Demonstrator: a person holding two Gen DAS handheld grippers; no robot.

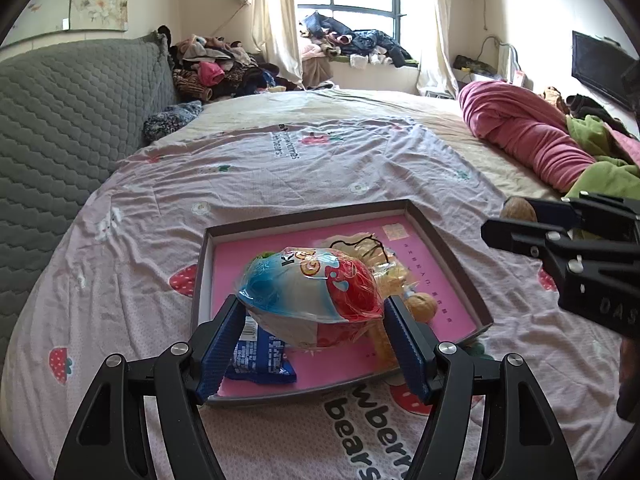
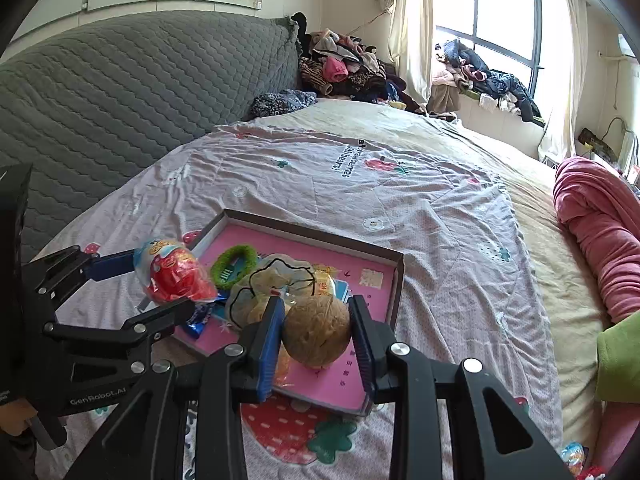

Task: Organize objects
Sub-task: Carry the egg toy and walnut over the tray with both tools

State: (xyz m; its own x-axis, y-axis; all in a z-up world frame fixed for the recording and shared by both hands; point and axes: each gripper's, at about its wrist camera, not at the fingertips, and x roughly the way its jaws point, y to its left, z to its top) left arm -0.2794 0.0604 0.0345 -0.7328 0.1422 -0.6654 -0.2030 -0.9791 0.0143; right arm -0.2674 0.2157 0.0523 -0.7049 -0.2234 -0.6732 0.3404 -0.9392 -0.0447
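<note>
Walnut (image 2: 317,335) btwn right claw (image 2: 316,338) pads

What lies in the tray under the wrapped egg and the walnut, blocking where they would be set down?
The tray already holds a blue packet, a green ring and a clear bag beneath the wrapped egg. Under the walnut the pink floor looks mostly bare.

In the grey-rimmed pink tray (image 1: 444,240) lies a blue packet (image 1: 260,360); over it, a red, white and blue egg (image 1: 308,296); a brown walnut (image 2: 316,334).
</note>
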